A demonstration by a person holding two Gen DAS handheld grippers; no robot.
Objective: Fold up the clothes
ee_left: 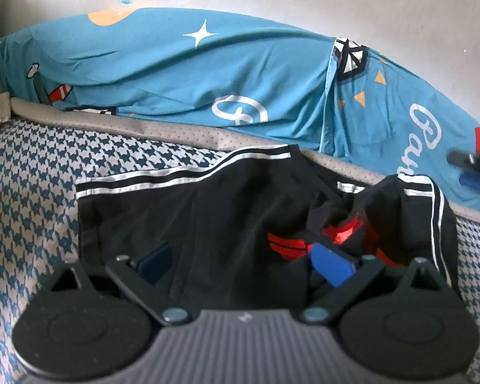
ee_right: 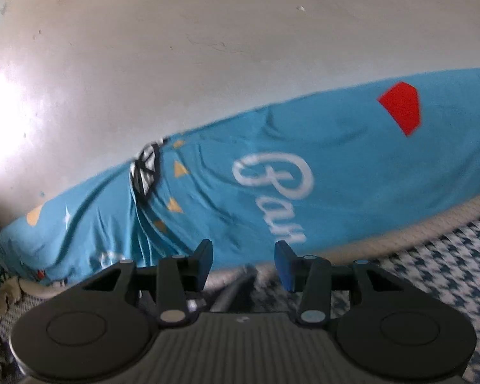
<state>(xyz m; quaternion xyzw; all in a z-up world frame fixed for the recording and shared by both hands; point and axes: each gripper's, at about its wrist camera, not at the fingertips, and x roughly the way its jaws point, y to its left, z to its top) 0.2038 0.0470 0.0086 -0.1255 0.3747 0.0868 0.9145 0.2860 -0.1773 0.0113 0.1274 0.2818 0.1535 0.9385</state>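
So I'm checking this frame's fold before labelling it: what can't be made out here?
- Left wrist view: black white-striped garment, near edge hidden behind left gripper.
- Left wrist view: right gripper blurred, cut off by the edge.
- Right wrist view: garment blurred, mostly hidden behind right gripper.

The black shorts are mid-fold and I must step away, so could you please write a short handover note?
Left gripper: open, jaws straddling the black shorts, not pinching them.
Right gripper: open, nothing between its jaws, facing the blue printed bedding.
The shorts lie on the houndstooth sheet, left part flat, right part bunched.
Left to do: smooth the bunched side, finish folding.
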